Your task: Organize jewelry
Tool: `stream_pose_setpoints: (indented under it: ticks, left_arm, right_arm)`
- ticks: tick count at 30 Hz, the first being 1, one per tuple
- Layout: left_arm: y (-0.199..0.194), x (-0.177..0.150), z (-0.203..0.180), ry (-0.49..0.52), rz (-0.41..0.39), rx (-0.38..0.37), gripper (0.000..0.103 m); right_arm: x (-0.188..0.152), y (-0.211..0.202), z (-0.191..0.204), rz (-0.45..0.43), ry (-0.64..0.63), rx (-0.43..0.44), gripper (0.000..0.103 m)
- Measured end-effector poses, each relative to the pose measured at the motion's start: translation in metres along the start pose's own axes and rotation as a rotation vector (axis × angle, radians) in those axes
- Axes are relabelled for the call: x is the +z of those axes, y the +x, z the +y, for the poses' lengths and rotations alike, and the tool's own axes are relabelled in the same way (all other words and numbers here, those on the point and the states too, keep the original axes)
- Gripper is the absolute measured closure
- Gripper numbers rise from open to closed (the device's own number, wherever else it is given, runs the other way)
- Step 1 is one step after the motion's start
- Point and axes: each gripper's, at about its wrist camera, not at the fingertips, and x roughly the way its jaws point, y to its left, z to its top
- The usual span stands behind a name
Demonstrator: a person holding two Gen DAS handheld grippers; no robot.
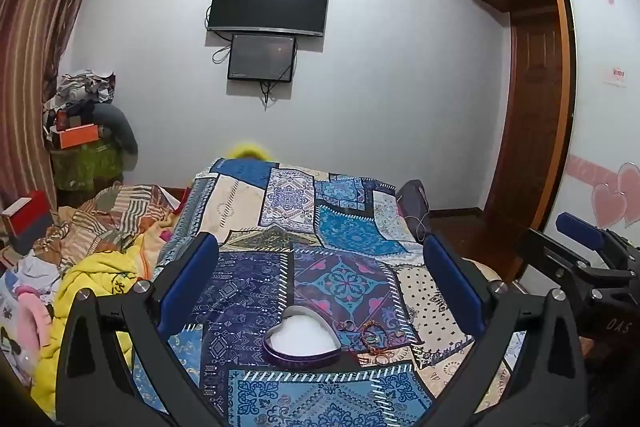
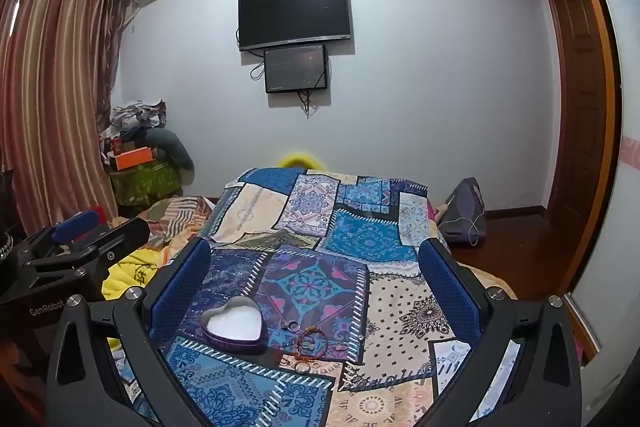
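A purple heart-shaped box [image 1: 302, 337] with a white lining lies open on the patchwork cloth [image 1: 256, 291], and the right wrist view shows the same box [image 2: 234, 323]. Just right of it lie loose pieces: a reddish cord bracelet [image 2: 310, 341], small rings [image 2: 292, 325] and another ring [image 2: 303, 367]. The left wrist view shows these pieces as a small heap of jewelry [image 1: 368, 337]. My left gripper [image 1: 320, 241] hovers above box and jewelry, open, nothing between its blue pads. My right gripper [image 2: 316, 245] is open too and holds nothing.
The cloth covers a raised surface that drops off at the right toward a wooden floor [image 2: 520, 247] with a grey bag [image 2: 466, 211]. Crumpled bedding and a yellow blanket [image 1: 100, 279] lie at the left. A wardrobe [image 1: 532, 107] stands at the right, with screens on the far wall.
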Motion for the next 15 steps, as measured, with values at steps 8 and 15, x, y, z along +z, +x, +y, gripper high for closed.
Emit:
stream_pose_setpoints:
  ticks: [8,15]
  left_arm:
    - [0.0012,-0.0029,0.0027,-0.002,-0.002,-0.001,0.000]
    - [0.0005,-0.0031,-0.0004,0.003,0.000,-0.002,0.000]
  right_arm:
    - [-0.0008,0.0017,-0.0017,0.003,-0.001,0.001,0.000]
    - [-0.0038,0.0022,0.0006,0.001,0.005,0.003,0.000]
